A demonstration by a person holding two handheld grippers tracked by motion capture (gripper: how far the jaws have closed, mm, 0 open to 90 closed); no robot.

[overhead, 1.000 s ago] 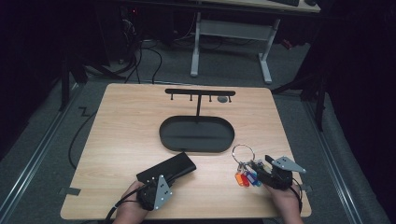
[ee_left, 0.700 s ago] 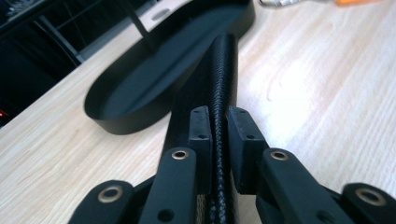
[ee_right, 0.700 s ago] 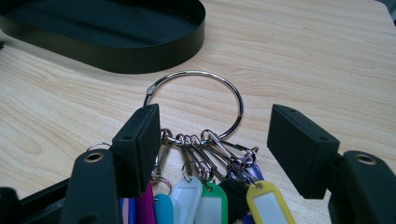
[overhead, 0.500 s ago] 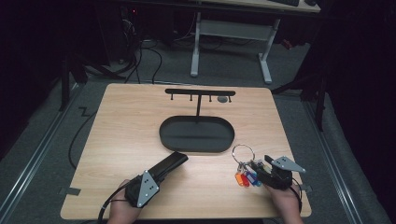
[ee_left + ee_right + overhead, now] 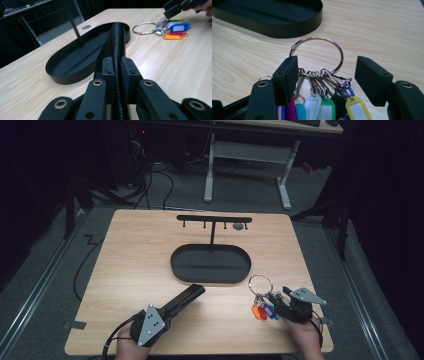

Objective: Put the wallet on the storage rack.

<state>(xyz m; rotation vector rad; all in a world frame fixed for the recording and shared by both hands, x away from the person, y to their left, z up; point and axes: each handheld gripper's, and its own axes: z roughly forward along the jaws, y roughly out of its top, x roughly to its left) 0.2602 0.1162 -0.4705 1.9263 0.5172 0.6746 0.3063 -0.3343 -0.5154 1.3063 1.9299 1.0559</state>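
1. Here, on the wooden bench (image 5: 140, 255), a person works with a gripper in each hand, forearms coming in from the near edge.
2. The left gripper (image 5: 192, 292) has its jaws pinching a long black textured object (image 5: 117, 47), which looks like a slim case or pouch; what it is exactly I cannot tell.
3. In the left gripper view the two pads press on either side of that black object, which runs straight ahead from the jaws.
4. In the high view the black object (image 5: 185, 298) slants up and away from the left hand (image 5: 131, 344), its far tip near the front rim of the oval tray.
5. The black oval tray (image 5: 182, 270) sits at the middle of the bench, with a thin post rising from its far side to a crossbar with small hooks (image 5: 214, 218).
6. The right gripper (image 5: 325, 75) has its jaws spread wide, one on each side of a bunch of key tags.
7. The key ring (image 5: 318, 53) lies flat on the bench, just in front of the tray's rim, with the small clips between the open jaws and not touched by the right jaw.
8. The coloured tags (image 5: 319, 107), white, green, yellow, pink and blue, fan back toward the right gripper's body.
9. In the high view the key ring (image 5: 260, 283) lies near the right front of the bench, just right of the tray.
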